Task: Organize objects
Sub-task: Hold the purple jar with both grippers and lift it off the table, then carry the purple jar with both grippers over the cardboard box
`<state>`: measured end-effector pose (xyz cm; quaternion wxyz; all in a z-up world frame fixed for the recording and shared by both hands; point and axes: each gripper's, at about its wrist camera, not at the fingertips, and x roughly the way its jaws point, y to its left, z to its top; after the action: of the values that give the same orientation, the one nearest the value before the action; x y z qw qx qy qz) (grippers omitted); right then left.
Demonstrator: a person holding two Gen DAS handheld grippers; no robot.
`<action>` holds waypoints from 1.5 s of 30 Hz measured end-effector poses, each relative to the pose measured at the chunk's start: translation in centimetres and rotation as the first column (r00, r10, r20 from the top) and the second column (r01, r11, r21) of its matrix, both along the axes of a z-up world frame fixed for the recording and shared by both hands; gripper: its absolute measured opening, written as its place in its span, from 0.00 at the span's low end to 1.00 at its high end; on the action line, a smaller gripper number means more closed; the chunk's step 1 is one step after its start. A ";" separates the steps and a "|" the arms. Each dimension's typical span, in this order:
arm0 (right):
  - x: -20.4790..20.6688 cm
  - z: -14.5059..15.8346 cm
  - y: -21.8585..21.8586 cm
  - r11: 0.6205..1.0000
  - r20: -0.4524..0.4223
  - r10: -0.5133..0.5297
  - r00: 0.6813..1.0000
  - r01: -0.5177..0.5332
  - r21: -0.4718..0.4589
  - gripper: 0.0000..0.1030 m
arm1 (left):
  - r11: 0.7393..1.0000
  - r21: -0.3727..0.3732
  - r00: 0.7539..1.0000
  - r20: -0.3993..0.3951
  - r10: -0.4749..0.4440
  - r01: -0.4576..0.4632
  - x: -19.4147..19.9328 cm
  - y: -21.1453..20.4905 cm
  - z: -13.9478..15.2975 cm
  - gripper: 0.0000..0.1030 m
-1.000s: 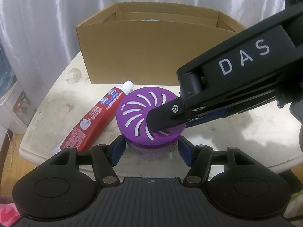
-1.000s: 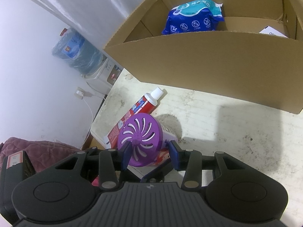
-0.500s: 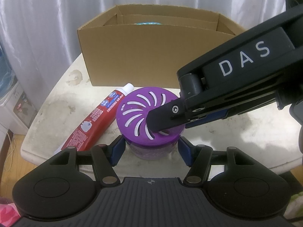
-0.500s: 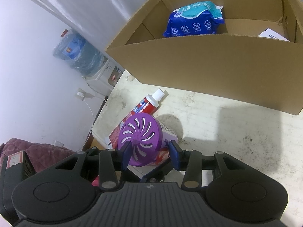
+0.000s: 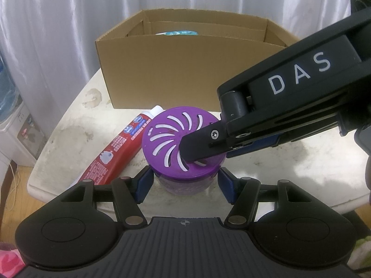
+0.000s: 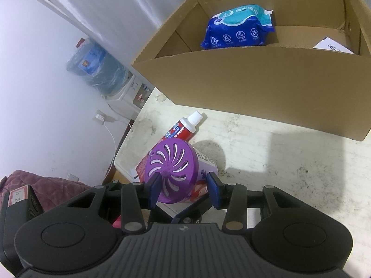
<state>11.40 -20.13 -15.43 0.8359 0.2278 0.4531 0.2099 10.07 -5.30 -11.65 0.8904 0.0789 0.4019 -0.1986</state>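
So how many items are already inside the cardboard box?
2 visible: a blue wet-wipes pack toward the back left of the cardboard box, and a white printed label or card at its right end. The front wall may hide others.

I see a white curtain (image 5: 69, 23) hanging in soft folds across the back, lit evenly. To the left stands a water dispenser (image 6: 120, 92) with a blue bottle (image 6: 97, 69) on top, against a plain pale wall (image 6: 34, 81). The counter (image 6: 278, 157) is off-white and stained. Wooden floor (image 5: 16, 185) shows below its left edge.
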 end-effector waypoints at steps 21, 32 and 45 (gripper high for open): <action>-1.1 1.1 -0.4 1.000 0.036 -0.007 0.999 0.006 0.019 0.45 | 1.000 0.008 0.999 0.037 0.001 -0.001 -0.5 -0.1 1.3 0.59; -2.5 2.2 -1.3 0.999 0.076 -0.014 0.997 0.010 0.049 0.45 | 1.000 0.024 0.997 0.079 0.003 -0.005 -2.5 -1.0 2.8 0.59; -4.6 3.3 -3.0 0.995 0.130 -0.040 0.991 0.027 0.100 0.45 | 0.998 0.055 0.991 0.133 -0.014 0.007 -3.6 -2.4 4.7 0.59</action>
<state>6.81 -23.11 -12.09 0.8553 0.2616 0.3821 0.2326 6.46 -7.66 -6.97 0.9116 0.1184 0.3466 -0.1864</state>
